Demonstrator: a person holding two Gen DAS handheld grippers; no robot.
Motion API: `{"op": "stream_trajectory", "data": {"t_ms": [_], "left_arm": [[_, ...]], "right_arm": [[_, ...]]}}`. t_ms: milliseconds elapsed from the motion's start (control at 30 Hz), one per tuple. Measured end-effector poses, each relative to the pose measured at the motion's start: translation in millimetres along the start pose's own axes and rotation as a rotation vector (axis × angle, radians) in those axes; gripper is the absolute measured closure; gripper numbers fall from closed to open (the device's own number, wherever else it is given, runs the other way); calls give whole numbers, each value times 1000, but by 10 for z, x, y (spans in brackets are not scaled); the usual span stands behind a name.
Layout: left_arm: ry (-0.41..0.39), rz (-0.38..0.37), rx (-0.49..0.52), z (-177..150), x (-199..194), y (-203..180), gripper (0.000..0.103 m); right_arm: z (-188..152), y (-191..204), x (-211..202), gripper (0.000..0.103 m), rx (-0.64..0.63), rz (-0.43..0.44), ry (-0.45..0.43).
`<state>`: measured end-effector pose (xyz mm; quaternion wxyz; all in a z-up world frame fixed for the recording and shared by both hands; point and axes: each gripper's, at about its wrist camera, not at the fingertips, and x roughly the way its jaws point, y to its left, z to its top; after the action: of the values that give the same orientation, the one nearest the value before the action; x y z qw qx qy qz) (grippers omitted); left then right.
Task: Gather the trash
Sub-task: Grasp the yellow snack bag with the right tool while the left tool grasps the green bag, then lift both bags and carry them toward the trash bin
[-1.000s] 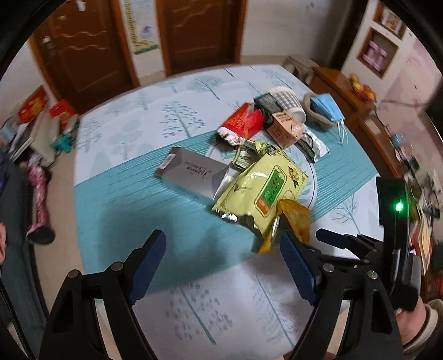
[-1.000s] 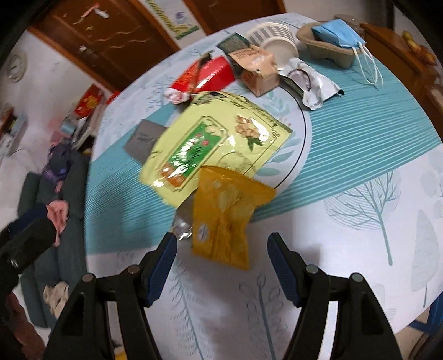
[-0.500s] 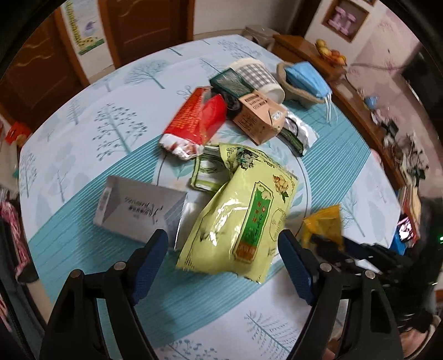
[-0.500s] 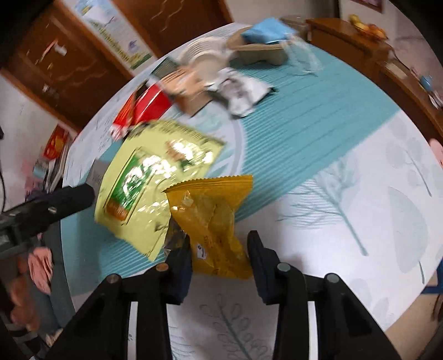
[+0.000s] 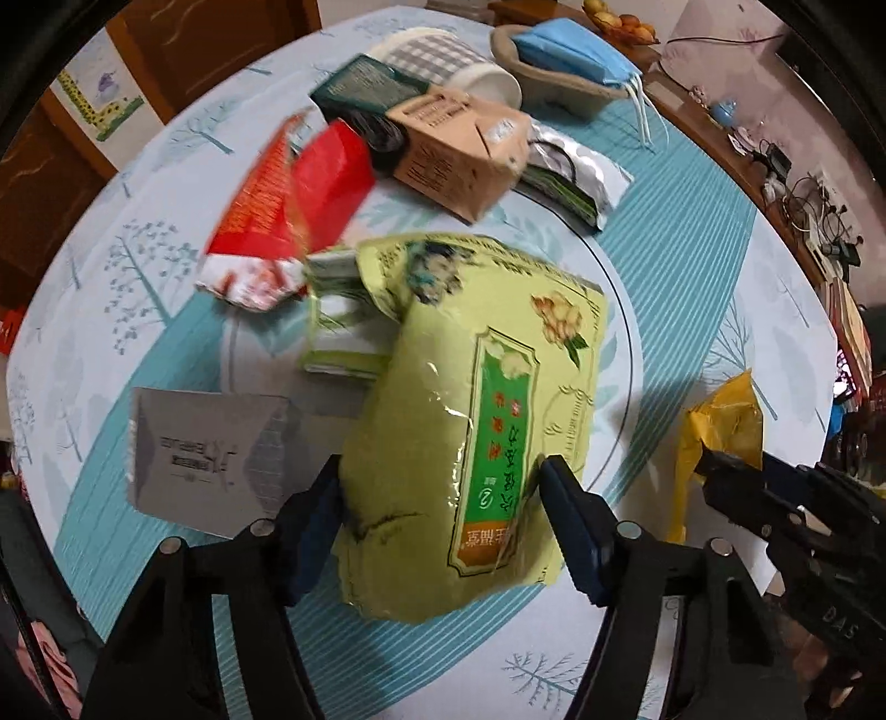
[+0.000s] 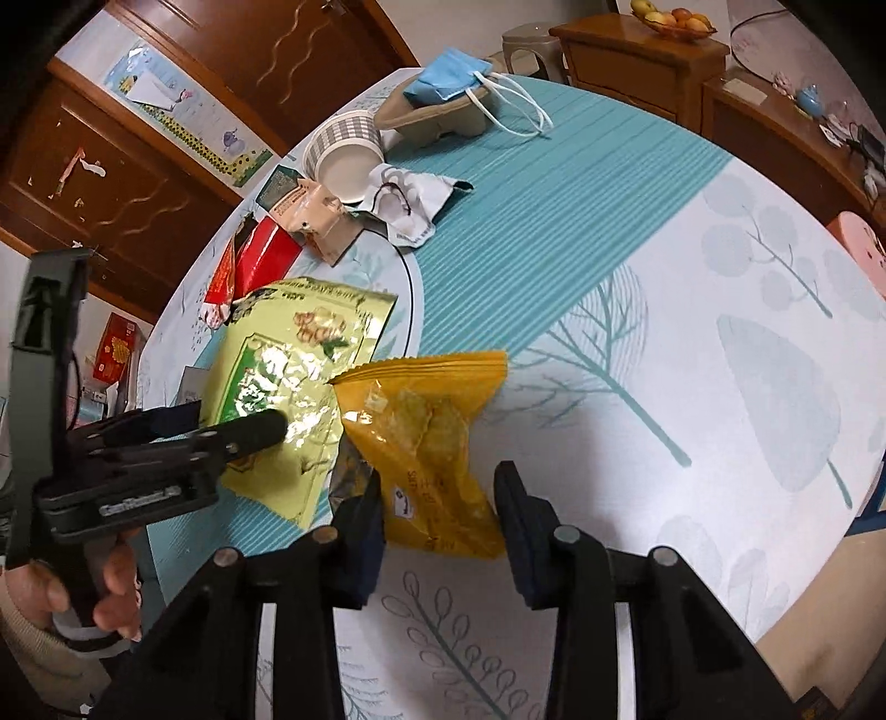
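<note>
While the left gripper (image 5: 440, 515) comes down over the big yellow-green bag (image 5: 476, 421), its jaws are closing with the bag's lower half between them; the blue pads sit at the bag's two sides, and whether they press it yet I cannot tell; from the right wrist view one black finger (image 6: 255, 432) lies across the shiny face of that bag, a hand (image 6: 83, 581) wrapped round the handle below it. Over to the right gripper (image 6: 437, 512); its jaws are clamped on the orange snack packet (image 6: 426, 437), pads squeezing the packet's near end, the crimped far end sticking out past the fingertips over the table (image 6: 692, 266); in the left wrist view that same orange packet hangs off to the right of the left tongs, caught in the other tool's tip. Ahead of the left tongs, beyond the green bag, the rest of the rubbish waits; a red wrapper (image 5: 293, 205) up and to the left; a brown carton (image 5: 459, 155) straight ahead; a silver pouch (image 5: 576, 177) beside it on the right; a checked paper cup (image 5: 443, 61) on its side further on; a blue face mask (image 5: 570, 52) in a pulp tray (image 5: 554, 97) at the far edge. Just left of the tongs lies a grey flat box (image 5: 205, 448), touching the green bag's side.
</note>
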<state>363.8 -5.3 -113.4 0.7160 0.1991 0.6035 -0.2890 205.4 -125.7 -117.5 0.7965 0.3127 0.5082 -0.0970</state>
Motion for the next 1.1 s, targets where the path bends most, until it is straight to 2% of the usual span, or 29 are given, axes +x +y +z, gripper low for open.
{"op": "stream_trajectory", "data": {"t_ms": [67, 167, 200, 300, 500, 633, 867, 1100], "left_arm": [[-5, -7, -4, -4, 20, -14, 40], [-29, -17, -8, -25, -3, -44, 52], [-33, -9, -12, -41, -12, -49, 64], [-27, -32, -59, -62, -64, -14, 92], [-28, -26, -89, -201, -195, -83, 94], [-45, -52, -114, -331, -415, -211, 95], [-93, -99, -162, -567, -813, -493, 95], [-124, -89, -225, -787, -1133, -838, 95]], "right_arm": [[-8, 18, 18, 66, 1, 1, 1], [-48, -16, 14, 67, 10, 6, 5], [-58, -34, 5, 67, 15, 9, 5], [-83, -68, -34, 68, 22, 18, 6], [-145, -126, -186, 72, 8, 28, 11], [-171, -182, -354, 73, -3, 33, 6], [-210, -360, -674, 74, -51, 54, 8], [-246, -637, -959, 76, -127, 114, 26]]}}
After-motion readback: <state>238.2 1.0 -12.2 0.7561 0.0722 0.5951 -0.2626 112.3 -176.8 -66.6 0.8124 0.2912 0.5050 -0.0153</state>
